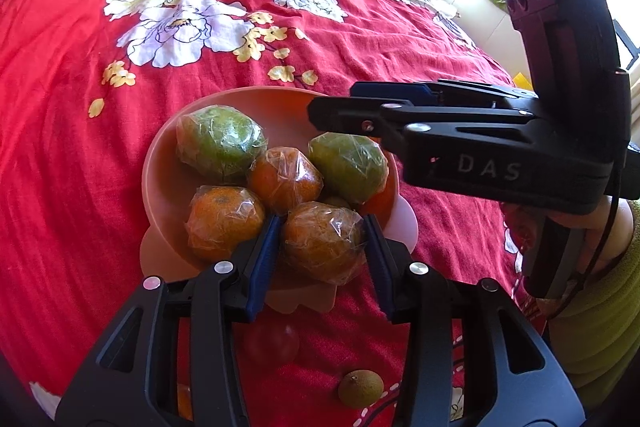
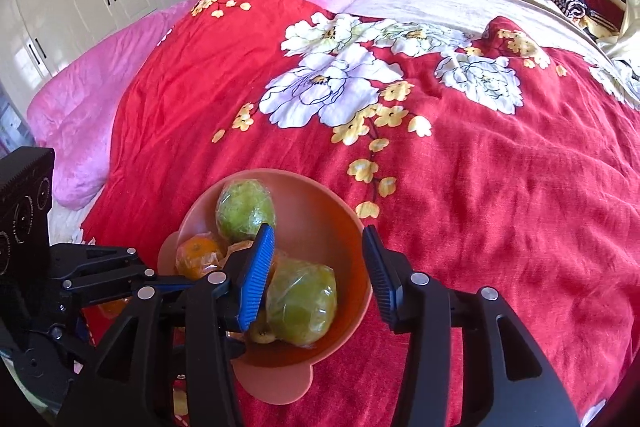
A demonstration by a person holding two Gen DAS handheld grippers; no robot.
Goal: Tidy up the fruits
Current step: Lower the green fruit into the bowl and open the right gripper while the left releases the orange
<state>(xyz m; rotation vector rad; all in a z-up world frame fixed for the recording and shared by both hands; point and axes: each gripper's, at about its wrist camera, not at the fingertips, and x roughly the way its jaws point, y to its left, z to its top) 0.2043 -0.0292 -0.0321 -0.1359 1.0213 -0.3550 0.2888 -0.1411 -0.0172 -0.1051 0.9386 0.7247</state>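
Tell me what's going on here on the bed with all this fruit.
A person with a gripper in each hand is gathering wrapped fruit into an orange bowl on a red floral bedspread. The left gripper brackets a wrapped orange at the bowl's near edge, its jaws at the fruit's sides. The right gripper hovers open over the bowl. Four more wrapped fruits sit inside; a small brown fruit lies on the bedspread.
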